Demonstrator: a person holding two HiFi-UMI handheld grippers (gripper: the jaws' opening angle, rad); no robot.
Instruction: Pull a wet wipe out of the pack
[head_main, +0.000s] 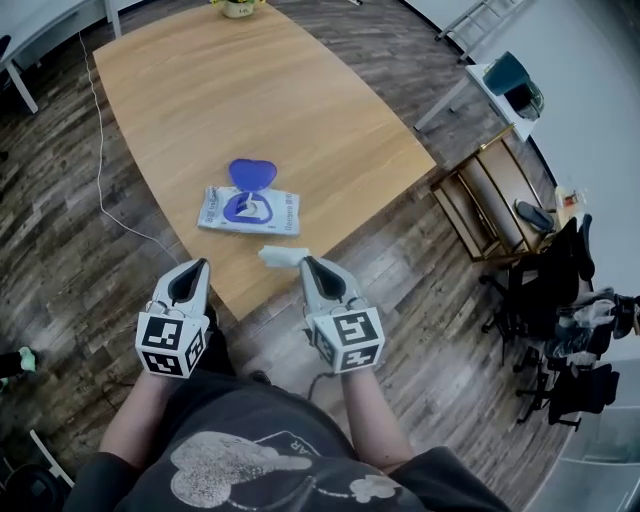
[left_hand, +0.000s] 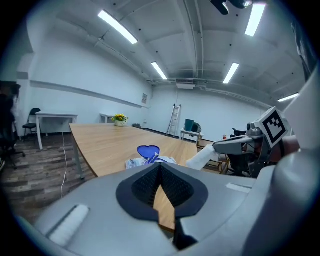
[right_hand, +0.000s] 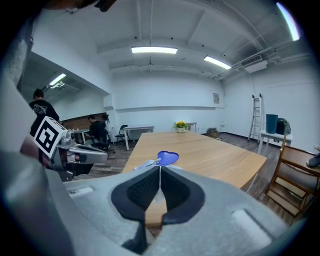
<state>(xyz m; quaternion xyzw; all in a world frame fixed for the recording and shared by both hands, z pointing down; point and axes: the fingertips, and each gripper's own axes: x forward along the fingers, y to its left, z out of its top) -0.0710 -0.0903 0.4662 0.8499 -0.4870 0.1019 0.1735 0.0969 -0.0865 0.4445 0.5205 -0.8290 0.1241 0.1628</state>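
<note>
Partly hidden in the pinched right hand-held gripper (head_main: 306, 261), a wet wipe (head_main: 277, 256); left hand-held gripper (head_main: 203, 263) closed, empty.

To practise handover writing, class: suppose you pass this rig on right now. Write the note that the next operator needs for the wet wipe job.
Left gripper: fingers shut, empty, by the table's near edge.
Right gripper: shut on the white wet wipe, which hangs clear of the pack.
Flat white-and-blue wipe pack: lies on the light wooden table, its blue heart-shaped lid flipped open.
Done: one wipe pulled out.
Left: probably just set the wipe down and close the lid.
</note>
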